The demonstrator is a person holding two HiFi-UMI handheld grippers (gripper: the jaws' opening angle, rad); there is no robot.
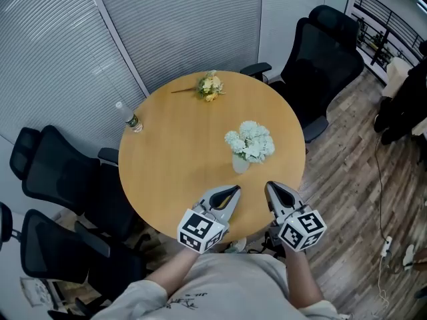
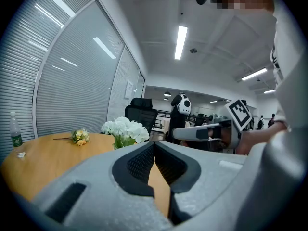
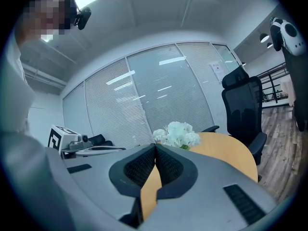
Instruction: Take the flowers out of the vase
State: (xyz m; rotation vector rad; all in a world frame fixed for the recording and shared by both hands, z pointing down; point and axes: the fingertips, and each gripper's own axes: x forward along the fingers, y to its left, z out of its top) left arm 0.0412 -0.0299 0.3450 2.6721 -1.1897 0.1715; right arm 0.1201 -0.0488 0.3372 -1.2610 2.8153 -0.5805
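A bunch of white flowers (image 1: 250,141) stands in a small clear vase (image 1: 240,163) on the round wooden table (image 1: 173,152), right of its middle. The white flowers (image 2: 125,128) show ahead in the left gripper view, and the white flowers (image 3: 176,134) rise just past the jaws in the right gripper view. My left gripper (image 1: 235,190) hovers over the table's near edge, shut and empty. My right gripper (image 1: 270,187) sits beside it, also shut and empty, a short way in front of the vase. A small yellow bouquet (image 1: 209,87) lies on the far side of the table.
A clear water bottle (image 1: 128,117) stands at the table's left edge. Black office chairs (image 1: 320,52) surround the table, with more chairs (image 1: 47,172) at the left. Blinds cover the glass wall behind. A cable (image 1: 383,199) runs over the wooden floor on the right.
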